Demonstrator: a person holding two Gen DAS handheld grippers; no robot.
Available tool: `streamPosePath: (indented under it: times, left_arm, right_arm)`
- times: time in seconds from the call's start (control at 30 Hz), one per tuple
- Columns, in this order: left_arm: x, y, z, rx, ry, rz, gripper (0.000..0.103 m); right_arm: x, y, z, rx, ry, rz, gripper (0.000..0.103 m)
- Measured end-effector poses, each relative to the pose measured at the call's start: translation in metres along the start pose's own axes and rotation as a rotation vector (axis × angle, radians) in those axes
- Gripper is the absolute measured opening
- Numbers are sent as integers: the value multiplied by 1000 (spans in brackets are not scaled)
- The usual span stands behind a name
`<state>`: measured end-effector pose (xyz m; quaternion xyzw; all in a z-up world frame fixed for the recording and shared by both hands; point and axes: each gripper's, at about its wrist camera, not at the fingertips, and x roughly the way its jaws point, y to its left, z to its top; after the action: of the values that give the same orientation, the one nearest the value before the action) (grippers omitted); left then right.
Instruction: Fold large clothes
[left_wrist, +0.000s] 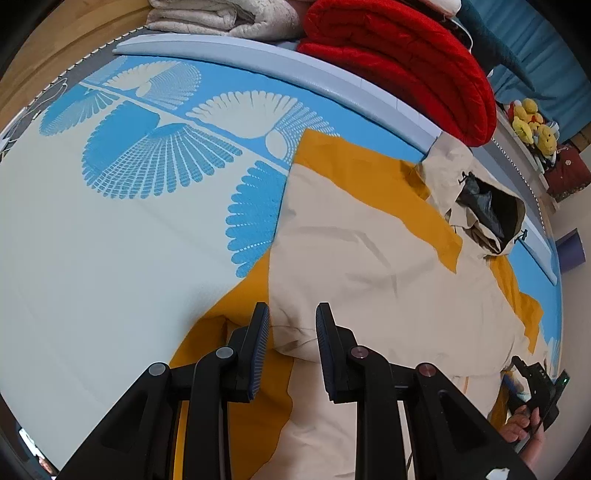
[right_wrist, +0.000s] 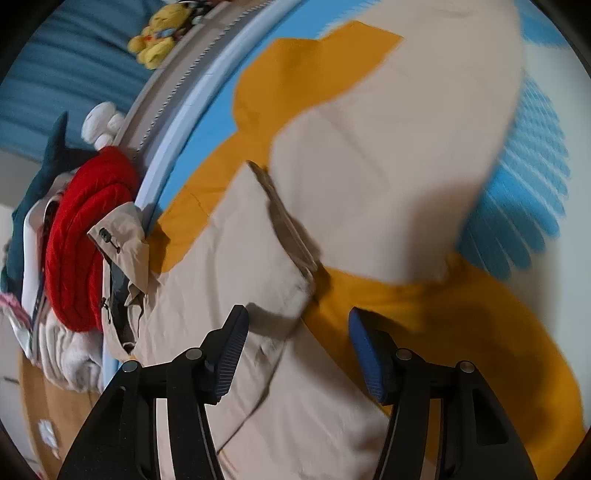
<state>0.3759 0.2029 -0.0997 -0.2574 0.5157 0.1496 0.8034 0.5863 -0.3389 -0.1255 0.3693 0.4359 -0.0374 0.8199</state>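
A large beige and mustard-yellow hooded jacket (left_wrist: 369, 236) lies spread on a bed with a blue and white fan-pattern cover (left_wrist: 110, 229). Its hood (left_wrist: 480, 206) points to the far rail. My left gripper (left_wrist: 291, 317) is open just above the jacket's beige edge, holding nothing. My right gripper (right_wrist: 297, 325) is open over the jacket (right_wrist: 332, 184), above a beige sleeve end and a yellow panel, holding nothing; this view is blurred. The right gripper also shows in the left wrist view (left_wrist: 535, 387), held by a hand.
A folded red blanket (left_wrist: 402, 62) and a folded grey-white blanket (left_wrist: 221, 18) sit past the bed's pale blue rail (left_wrist: 280, 62). Yellow plush toys (left_wrist: 532, 125) stand at the far right. Wooden floor (left_wrist: 55, 48) shows at the upper left.
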Motion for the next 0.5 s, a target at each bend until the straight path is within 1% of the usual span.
streamPosePath:
  times: [0.03, 0.07, 0.13, 0.17, 0.23, 0.3, 0.33, 0.37, 0.43, 0.47, 0.5]
  left_arm:
    - [2, 0, 0, 1, 6, -2, 21]
    - [4, -1, -1, 2, 11, -3, 21]
    - [9, -1, -1, 3, 22, 0, 21]
    - [11, -1, -1, 3, 27, 1, 21]
    - [16, -1, -1, 2, 39, 0, 21]
    - [22, -2, -2, 6, 52, 1, 21]
    - [25, -3, -3, 14, 61, 2, 21]
    - [29, -3, -4, 21, 69, 3, 21]
    - [40, -2, -7, 26, 100, -3, 21]
    - [50, 2, -9, 18, 130, -3, 21]
    - [57, 5, -11, 7, 151, -1, 21]
  right_arm:
    - [1, 3, 4, -24, 0, 20, 17]
    - [0, 6, 6, -38, -14, 27, 14]
    - [-10, 10, 9, -51, -65, 22, 12]
    - [-15, 17, 8, -77, -90, 0, 12]
    - [-28, 15, 11, -91, -105, -49, 13]
    - [-33, 18, 10, -79, -130, -118, 18]
    - [-37, 15, 11, -78, -139, -134, 26]
    - [-41, 18, 10, -89, -166, -158, 31]
    - [-48, 22, 11, -131, -204, -155, 34]
    - [-47, 27, 11, -163, -210, -139, 34]
    - [-44, 31, 12, -190, -197, -107, 34]
